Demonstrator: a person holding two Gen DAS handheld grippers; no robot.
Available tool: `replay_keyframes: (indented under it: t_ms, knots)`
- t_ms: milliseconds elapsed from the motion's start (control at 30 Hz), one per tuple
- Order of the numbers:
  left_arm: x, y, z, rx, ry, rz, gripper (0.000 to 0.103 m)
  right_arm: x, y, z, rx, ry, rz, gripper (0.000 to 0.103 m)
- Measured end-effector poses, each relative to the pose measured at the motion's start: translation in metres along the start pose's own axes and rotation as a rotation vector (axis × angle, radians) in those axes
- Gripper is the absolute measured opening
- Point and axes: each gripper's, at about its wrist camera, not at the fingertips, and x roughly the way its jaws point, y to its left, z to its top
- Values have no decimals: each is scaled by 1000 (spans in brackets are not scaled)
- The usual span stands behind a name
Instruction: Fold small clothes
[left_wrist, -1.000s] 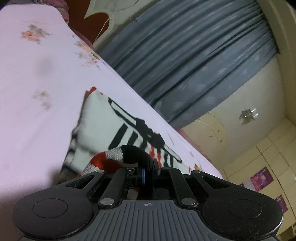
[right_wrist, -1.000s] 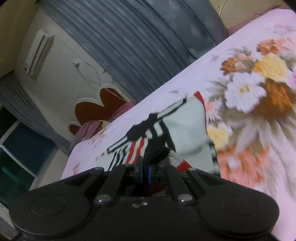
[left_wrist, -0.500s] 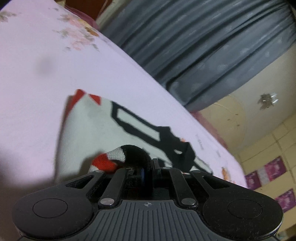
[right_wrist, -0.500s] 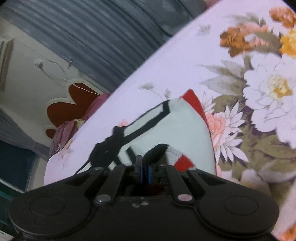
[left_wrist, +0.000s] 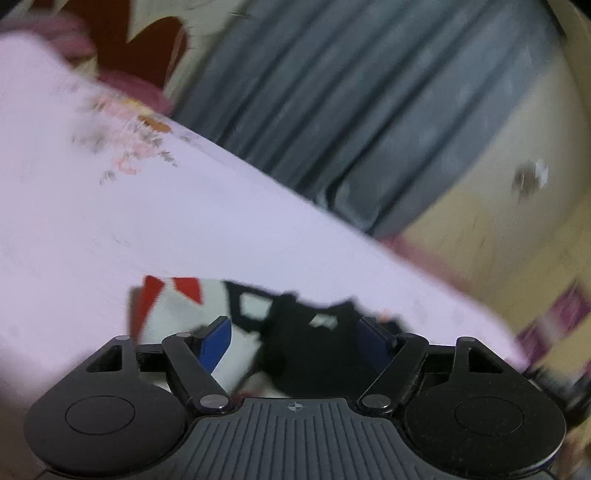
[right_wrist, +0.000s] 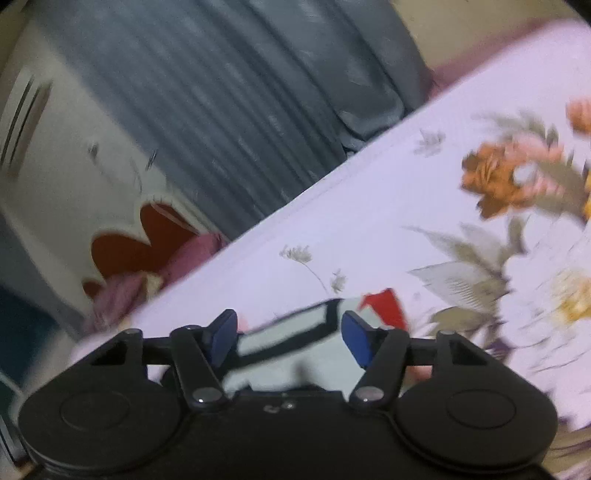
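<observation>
A small white garment (left_wrist: 177, 317) with black lines and red patches lies flat on the pale pink bedsheet (left_wrist: 166, 221). In the left wrist view my left gripper (left_wrist: 295, 338) hangs just over its near edge, jaws opening, blue pads (left_wrist: 216, 343) apart. The dark fold of cloth between them lies loose, not pinched. In the right wrist view my right gripper (right_wrist: 288, 341) is likewise opening above the garment (right_wrist: 295, 332), its pads (right_wrist: 354, 341) clear of the cloth, a red corner showing just past them.
The floral sheet (right_wrist: 498, 229) runs wide to the right of the garment. Grey curtains (left_wrist: 351, 110) hang behind the bed's far edge. A red headboard (right_wrist: 147, 236) with a purple pillow stands at the bed's end.
Both grippers were shut on the garment's red-and-black edge and carried it across the bed. Both have now opened and the cloth has dropped from the pads.
</observation>
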Motion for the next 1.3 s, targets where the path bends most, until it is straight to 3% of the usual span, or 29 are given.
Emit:
replay_keyframes:
  t_ms: [33,100,200,300,400,433,467,500,567,633,700,767,833,1000,1033,1067,1100,1133,1167,1233,1300]
  knots:
    - [1,-1,-2,40,26,7,58,-3,1,-3,-41,7,-11,60]
    - [7,-8,-7,111,80,28,52,-7,1,-13,-119,55,-16,60]
    - [16,-17,-10,184,93,80,52,5,12,-24,-243,139,-24,58]
    - [28,-26,-8,222,97,115,52,27,32,-28,-383,154,-94,57]
    - [43,-33,-8,298,128,155,50,52,52,-24,-479,172,-178,49]
    - [45,-37,-9,328,129,168,29,59,57,-24,-508,183,-210,39]
    - [46,-40,-10,366,128,190,4,64,61,-24,-528,190,-229,15]
    - [46,-40,-10,365,126,187,3,66,64,-25,-542,197,-231,4]
    - [29,-40,-6,333,23,172,3,67,66,-25,-555,198,-242,4]
    - [12,-42,-5,335,-75,174,3,51,69,-22,-564,106,-239,4]
    - [10,-40,-2,320,-111,196,3,41,71,-20,-560,42,-237,4]
    - [24,-35,0,307,-77,245,3,48,65,-20,-548,22,-265,4]
    - [44,-26,-7,302,1,297,3,63,53,-24,-516,82,-296,5]
    - [47,-27,-12,327,3,322,4,67,54,-33,-554,96,-340,11]
    - [45,-28,-11,323,7,326,14,65,56,-32,-552,92,-353,27]
    - [41,-31,-8,317,7,338,21,59,59,-31,-545,74,-371,53]
    - [34,-38,-6,316,-19,361,38,51,63,-29,-538,44,-370,58]
    - [24,-50,-7,326,-81,362,48,45,69,-30,-534,4,-343,54]
    - [18,-61,-7,341,-108,327,48,38,76,-31,-518,3,-290,43]
    - [22,-86,-11,359,-72,230,48,46,94,-38,-536,68,-211,36]
    - [37,-108,-22,399,-15,162,48,59,115,-55,-585,116,-161,36]
